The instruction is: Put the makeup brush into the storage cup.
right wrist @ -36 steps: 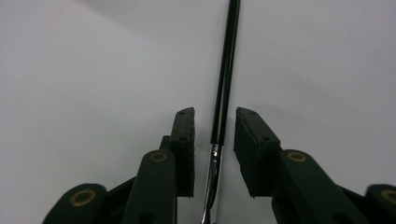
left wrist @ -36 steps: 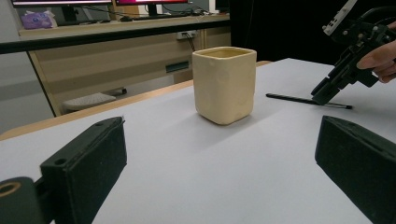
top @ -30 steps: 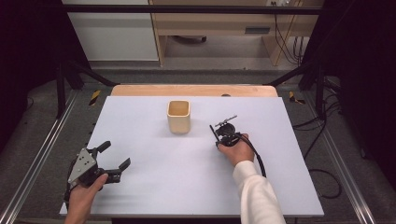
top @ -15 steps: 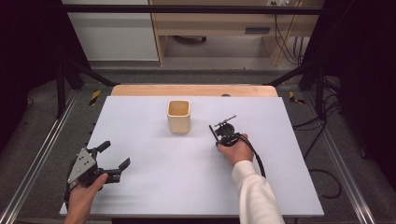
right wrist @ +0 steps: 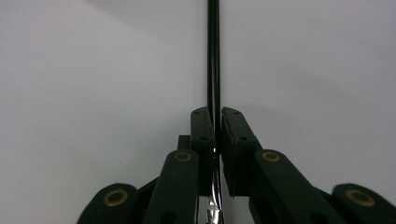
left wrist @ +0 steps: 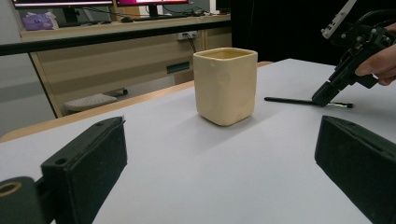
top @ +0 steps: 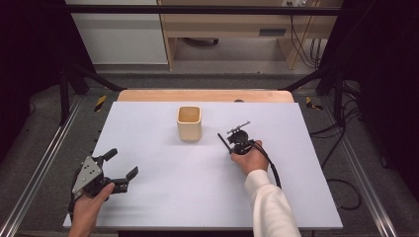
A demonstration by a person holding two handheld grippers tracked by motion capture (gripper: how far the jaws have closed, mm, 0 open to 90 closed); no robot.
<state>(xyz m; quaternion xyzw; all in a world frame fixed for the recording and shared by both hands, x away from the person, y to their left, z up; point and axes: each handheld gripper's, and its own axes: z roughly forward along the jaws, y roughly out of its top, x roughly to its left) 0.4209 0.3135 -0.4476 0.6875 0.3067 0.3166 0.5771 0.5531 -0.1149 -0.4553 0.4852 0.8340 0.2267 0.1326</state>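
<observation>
A cream square cup (top: 189, 123) stands upright at the table's middle back, also seen in the left gripper view (left wrist: 225, 86). To its right a thin black stick (top: 223, 140), perhaps a pen or brush, lies flat on the white tabletop (top: 197, 197). My right gripper (top: 230, 149) is shut on that stick (right wrist: 213, 56), the jaws pinching it near one end, low at the table. From the left gripper view the right gripper (left wrist: 327, 95) touches down on the stick (left wrist: 289, 100). At the front left my left gripper (top: 122, 163) rests open with nothing in it, facing the cup.
Beyond the white top, a wooden table edge (top: 205, 95) runs along the back. Black frame legs (top: 69, 74) stand at both sides, and cables (top: 346, 187) lie on the floor to the right. A desk with shelves (left wrist: 116, 56) sits behind.
</observation>
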